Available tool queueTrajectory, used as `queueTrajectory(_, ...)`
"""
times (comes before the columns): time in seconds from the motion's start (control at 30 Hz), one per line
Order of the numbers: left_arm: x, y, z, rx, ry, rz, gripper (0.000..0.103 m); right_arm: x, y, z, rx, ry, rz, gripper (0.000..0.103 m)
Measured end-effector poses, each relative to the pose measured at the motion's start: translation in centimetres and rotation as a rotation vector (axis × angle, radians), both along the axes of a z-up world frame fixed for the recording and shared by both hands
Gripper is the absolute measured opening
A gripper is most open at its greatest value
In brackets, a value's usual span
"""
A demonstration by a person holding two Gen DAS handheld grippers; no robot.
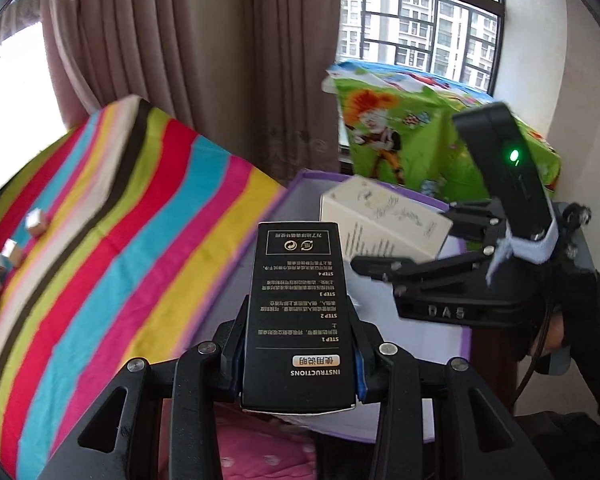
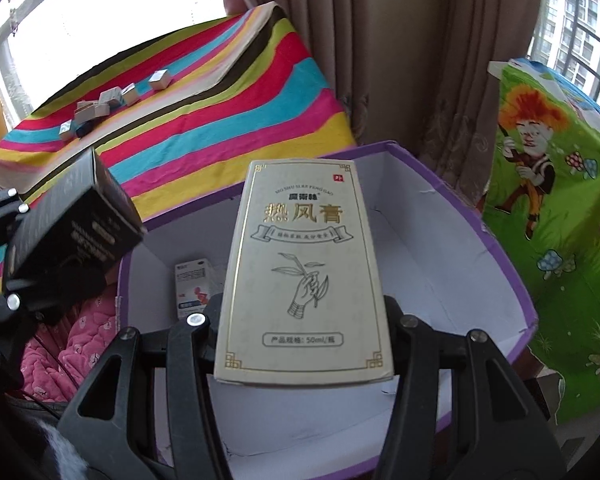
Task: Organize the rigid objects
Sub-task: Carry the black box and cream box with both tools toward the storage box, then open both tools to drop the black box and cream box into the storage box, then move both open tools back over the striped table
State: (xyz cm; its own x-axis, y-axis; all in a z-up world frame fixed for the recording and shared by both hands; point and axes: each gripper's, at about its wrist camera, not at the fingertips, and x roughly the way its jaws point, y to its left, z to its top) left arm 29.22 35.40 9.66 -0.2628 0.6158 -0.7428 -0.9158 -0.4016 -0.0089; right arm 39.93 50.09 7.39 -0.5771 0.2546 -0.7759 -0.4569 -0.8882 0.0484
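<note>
My left gripper (image 1: 298, 320) is shut on a tall black box (image 1: 296, 280) printed with white instruction text; the blue pads press both of its long sides. The same black box (image 2: 72, 232) shows at the left edge of the right wrist view. My right gripper (image 2: 304, 320) is shut on a cream box (image 2: 300, 260) with gold lettering and a drawn hand. Both boxes hang over an open purple-rimmed bin (image 2: 500, 248) with white inner walls. A small white carton (image 2: 194, 284) with red and blue print stands inside the bin, at its left end. The cream box (image 1: 380, 216) hangs to the right of the black one.
A table under a rainbow-striped cloth (image 2: 200, 120) stands left of and behind the bin, with several small boxes (image 2: 112, 104) on it. A green cartoon-print cover (image 2: 560, 220) is on the right. Brown curtains (image 2: 400, 60) hang behind. Pink quilted fabric (image 2: 84, 344) lies at lower left.
</note>
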Motion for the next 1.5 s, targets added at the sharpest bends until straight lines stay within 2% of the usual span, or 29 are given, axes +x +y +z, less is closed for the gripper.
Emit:
queueTrajectory(0.27,-0.1,1.0,-1.5,-0.016,-0.092,-0.014,0.04,1.7,1.5,-0.6,0.0,-0.033,-0.034,0.055)
queueTrajectory(0.4,-0.1,0.9,-1.7,0.007,-0.119,-0.035,0.041,1.4,1.3,-0.6,0.008,-0.039,-0.038,0.056)
queueTrajectory(0.43,-0.1,0.8,-1.6,0.024,-0.132,-0.04,0.045,1.3,1.3,-0.5,0.016,-0.034,-0.05,0.056)
queueTrajectory(0.47,-0.1,0.8,-1.6,0.029,-0.132,-0.038,0.051,1.3,1.6,-0.4,0.024,-0.031,-0.065,0.062)
queueTrajectory(0.5,-0.1,0.7,-1.5,0.032,-0.117,-0.03,0.065,1.3,1.7,-0.2,0.032,-0.028,-0.081,0.073)
queueTrajectory(0.53,-0.1,0.4,-1.2,0.046,-0.095,-0.014,0.074,1.2,1.8,-0.1,0.036,-0.022,-0.092,0.078)
queueTrajectory(0.63,-1.1,-0.9,-0.6,0.091,-0.067,0.051,0.077,0.7,1.5,0.5,0.026,0.005,-0.089,0.081)
queueTrajectory(0.73,-4.0,-3.7,-0.5,0.115,-0.025,0.177,0.081,-1.3,-0.1,1.5,0.027,0.032,-0.041,0.081)
queueTrajectory(0.87,-8.6,-9.4,-1.3,0.089,0.036,0.386,0.082,-6.1,-4.2,2.3,0.072,0.031,0.121,0.083)
queueTrajectory(1.03,-15.2,-19.6,-1.9,0.07,0.073,0.719,0.084,-14.3,-10.2,2.7,0.124,0.073,0.353,0.083)
queueTrajectory(1.13,-18.9,-25.9,-2.6,0.025,0.112,0.932,0.084,-19.9,-13.7,2.3,0.157,0.106,0.494,0.083)
queueTrajectory(1.2,-20.9,-29.1,-3.1,-0.008,0.121,1.03,0.084,-23.7,-15.9,1.7,0.182,0.111,0.573,0.083)
queueTrajectory(1.33,-23.8,-34.7,-4.6,-0.034,0.101,1.165,0.084,-31.1,-19.5,0.7,0.158,0.121,0.707,0.083)
queueTrajectory(1.43,-25.5,-37.5,-6.0,-0.063,0.082,1.217,0.084,-36.6,-21.2,-0.4,0.068,0.097,0.723,0.083)
queueTrajectory(1.5,-26.3,-38.7,-6.7,-0.063,0.062,1.244,0.084,-40.1,-22.0,-1.4,0.008,0.073,0.695,0.083)
